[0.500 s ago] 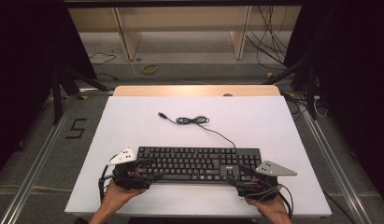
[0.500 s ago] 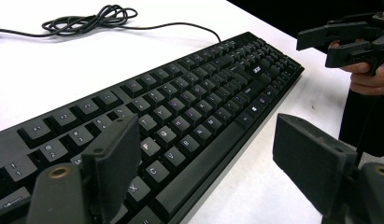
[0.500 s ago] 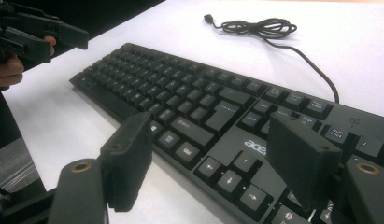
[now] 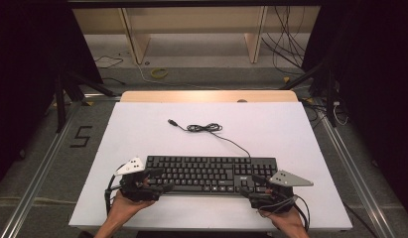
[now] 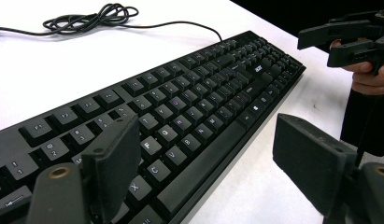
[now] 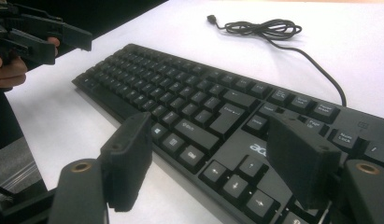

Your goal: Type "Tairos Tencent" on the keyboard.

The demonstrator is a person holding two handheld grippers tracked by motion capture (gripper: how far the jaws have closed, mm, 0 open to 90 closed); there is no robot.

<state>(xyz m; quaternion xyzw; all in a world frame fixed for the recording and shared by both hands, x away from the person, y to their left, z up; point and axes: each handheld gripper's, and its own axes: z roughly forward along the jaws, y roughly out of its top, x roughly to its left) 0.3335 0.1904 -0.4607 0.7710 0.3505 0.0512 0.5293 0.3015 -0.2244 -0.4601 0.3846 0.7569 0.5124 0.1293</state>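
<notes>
The keyboard (image 4: pixel 211 173) lies crosswise near the counter's (image 4: pixel 142 129) front edge, long axis left to right; your left tool (image 4: pixel 159 181) and right tool (image 4: pixel 251 184) flank its ends, both released, gripping nothing.

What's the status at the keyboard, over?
Left gripper open at keyboard's left end. Right gripper open at its right end. Keyboard flat on table, not gripped. Cable coiled behind; nothing in the way.

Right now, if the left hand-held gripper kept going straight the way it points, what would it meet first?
Most likely the keyboard: the open left hand-held gripper points along its key rows, one jaw over the keys, one past the front edge. Height above the keys is unclear.
</notes>
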